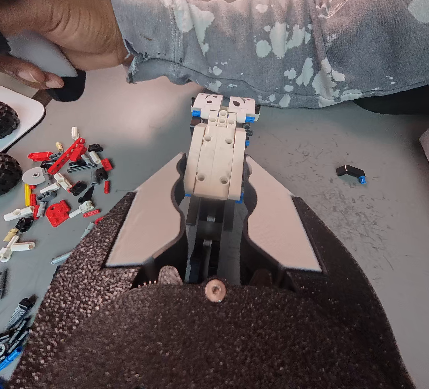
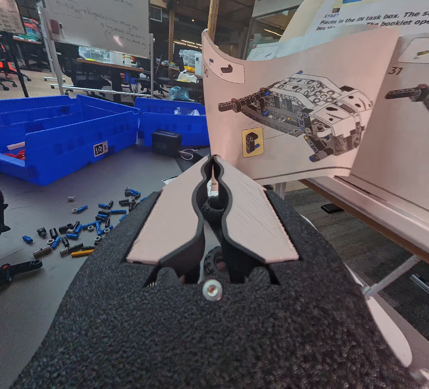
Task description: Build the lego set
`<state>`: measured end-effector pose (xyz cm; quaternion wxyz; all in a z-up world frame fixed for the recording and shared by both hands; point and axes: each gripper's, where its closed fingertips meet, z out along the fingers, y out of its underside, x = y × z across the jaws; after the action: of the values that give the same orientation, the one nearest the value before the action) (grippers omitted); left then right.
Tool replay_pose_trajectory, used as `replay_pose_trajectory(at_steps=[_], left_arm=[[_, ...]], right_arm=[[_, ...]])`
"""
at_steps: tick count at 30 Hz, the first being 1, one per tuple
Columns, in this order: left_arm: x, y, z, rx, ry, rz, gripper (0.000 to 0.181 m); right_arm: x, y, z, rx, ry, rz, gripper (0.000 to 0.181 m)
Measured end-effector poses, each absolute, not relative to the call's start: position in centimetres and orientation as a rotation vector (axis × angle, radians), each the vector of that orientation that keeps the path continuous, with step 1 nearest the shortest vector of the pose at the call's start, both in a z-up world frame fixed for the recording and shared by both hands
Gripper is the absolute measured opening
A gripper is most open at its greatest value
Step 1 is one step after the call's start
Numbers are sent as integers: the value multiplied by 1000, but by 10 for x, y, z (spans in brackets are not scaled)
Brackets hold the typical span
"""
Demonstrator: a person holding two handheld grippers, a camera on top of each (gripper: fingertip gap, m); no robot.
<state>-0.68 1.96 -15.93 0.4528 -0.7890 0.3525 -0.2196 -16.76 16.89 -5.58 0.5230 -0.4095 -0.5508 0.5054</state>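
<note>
a: where's the model [image 1: 216, 157]?

b: centre of the left wrist view, white with black and blue bits under it. the left gripper [image 1: 214, 164] has its fingers [image 1: 153, 210] clamped on the near end, one on each side, and the far end with the two spotted panels points toward the sleeve [image 1: 255, 39] stretched across the top of the frame.

a: and the loose parts?

b: a pile [image 1: 62, 183] of red, white and black pieces at the left edge, on the grey table [image 1: 325, 215], with black tyres [image 1: 7, 169] beside it (one sits on a white tray [image 1: 27, 113]). a lone black angled piece [image 1: 350, 171] with a blue pin lies at right, well apart from the model.

a: right gripper?

b: in the right wrist view the right gripper [image 2: 212, 157] has its tips pressed together on the lower edge of a booklet page [image 2: 290, 108], centre right, which curls upright. a hand [image 1: 58, 29] at upper left of the left view holds that gripper's handle.

a: behind it?

b: blue bins [image 2: 69, 132] at left, a scatter of blue and black pins [image 2: 92, 224] at lower left, a whiteboard [image 2: 97, 11] at upper left.
</note>
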Motion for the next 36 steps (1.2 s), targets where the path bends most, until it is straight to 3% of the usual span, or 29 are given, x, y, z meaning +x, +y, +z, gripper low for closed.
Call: replay_pose_trajectory(at_steps=[36], left_arm=[[-7,22,-159,-1935,860,-535,50]], right_arm=[[-180,157,-62,-1045,-1311,1209,0]])
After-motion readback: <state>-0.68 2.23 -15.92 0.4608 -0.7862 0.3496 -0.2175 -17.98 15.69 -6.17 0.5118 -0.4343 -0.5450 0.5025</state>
